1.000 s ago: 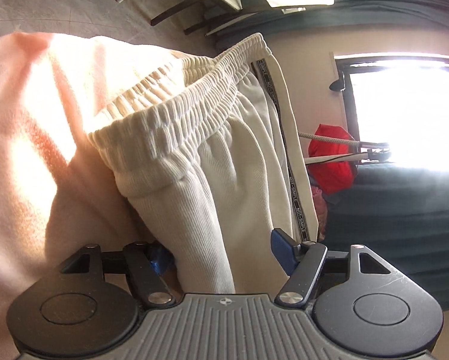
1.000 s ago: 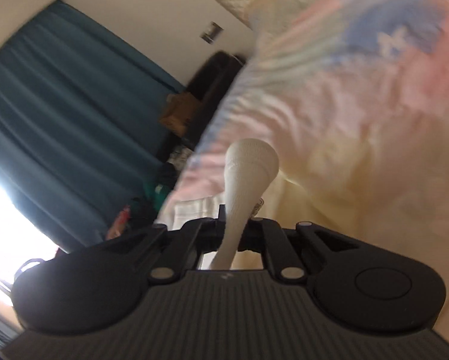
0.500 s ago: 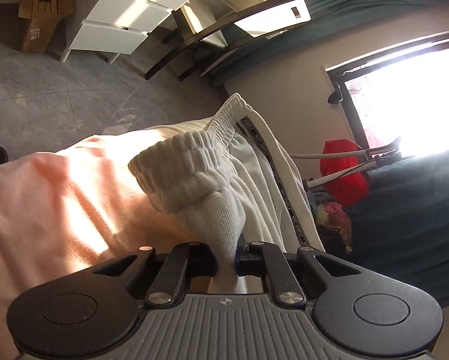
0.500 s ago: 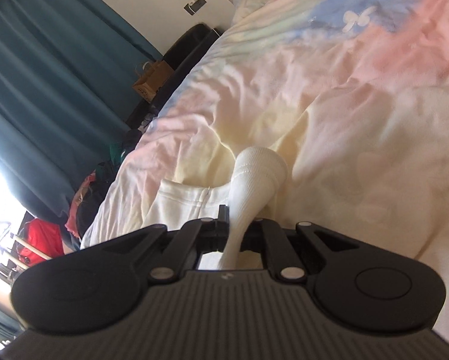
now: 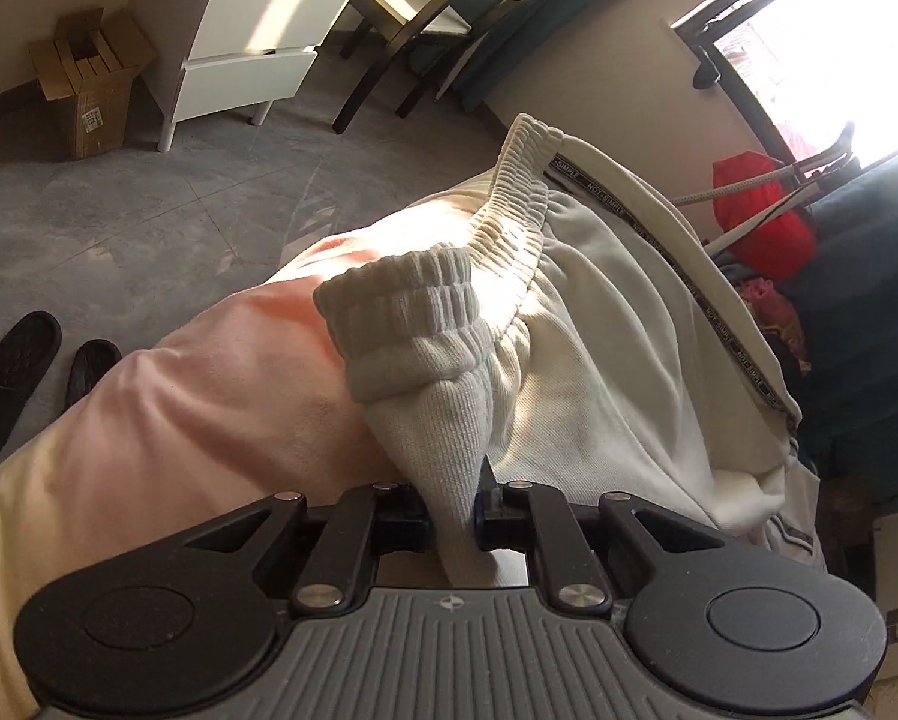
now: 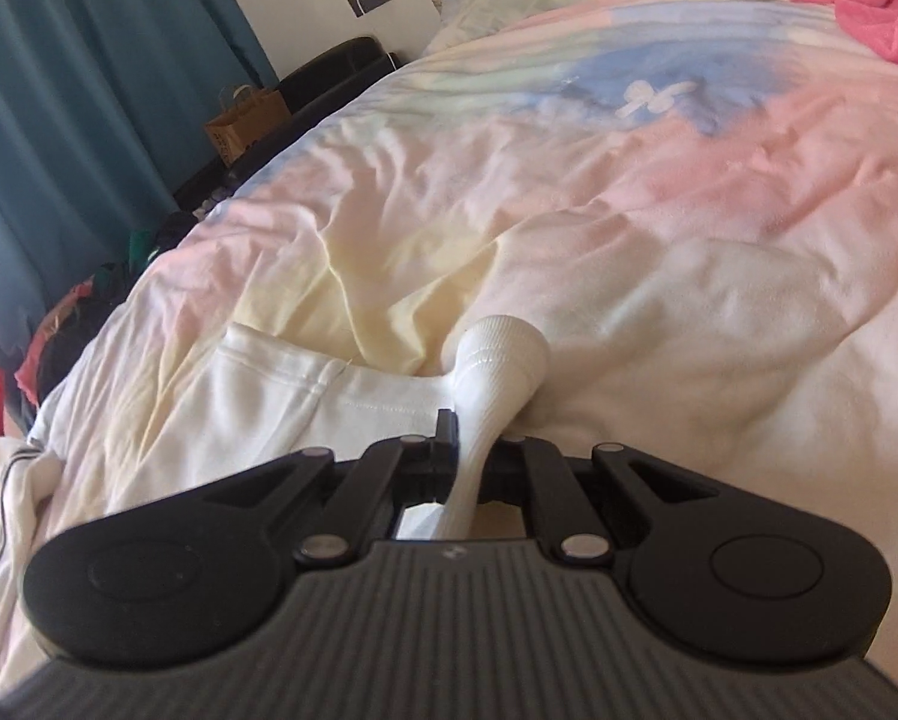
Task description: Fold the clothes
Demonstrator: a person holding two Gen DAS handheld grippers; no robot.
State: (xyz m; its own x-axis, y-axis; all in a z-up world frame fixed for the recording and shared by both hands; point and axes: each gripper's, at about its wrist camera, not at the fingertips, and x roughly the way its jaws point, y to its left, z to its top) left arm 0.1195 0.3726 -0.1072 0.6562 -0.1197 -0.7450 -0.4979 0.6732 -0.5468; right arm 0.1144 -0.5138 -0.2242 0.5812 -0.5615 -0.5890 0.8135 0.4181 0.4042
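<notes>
The jaws of the left gripper (image 5: pixel 453 519) pinch a bunched fold of cream ribbed fabric just below the elastic waistband (image 5: pixel 496 228) of a pair of cream trousers (image 5: pixel 598 372); they are easing apart slightly, yet the cloth remains pressed between the pads. The gathered waistband curls over itself right above the grip, and the rest of the trousers spreads away to the right, with a dark lettered stripe (image 5: pixel 706 306) running down the side seam. Under and to the left of the trousers lies the pale pink bedding (image 5: pixel 197 396).

The jaws of the right gripper (image 6: pixel 469 468) stand narrow, clamped on a twisted strand of white cloth that ends in a ribbed cuff (image 6: pixel 499 354) flaring out just past the fingertips. To the left of the cuff, more of the white garment lies flat on the pastel duvet (image 6: pixel 658 180), which covers the bed in patches of pink, yellow and blue.

Farther out in the left wrist view are a grey tiled floor (image 5: pixel 149 210), a pair of black slippers (image 5: pixel 23 372), a cardboard box (image 5: pixel 89 84), a white chest of drawers (image 5: pixel 251 42) and a red bag (image 5: pixel 766 210) by the bright window. In the right wrist view, teal curtains (image 6: pixel 89 90) hang at left, a brown paper bag (image 6: pixel 245 120) stands beside the bed, and a bright pink cloth (image 6: pixel 862 0) lies at the far right corner of the duvet.
</notes>
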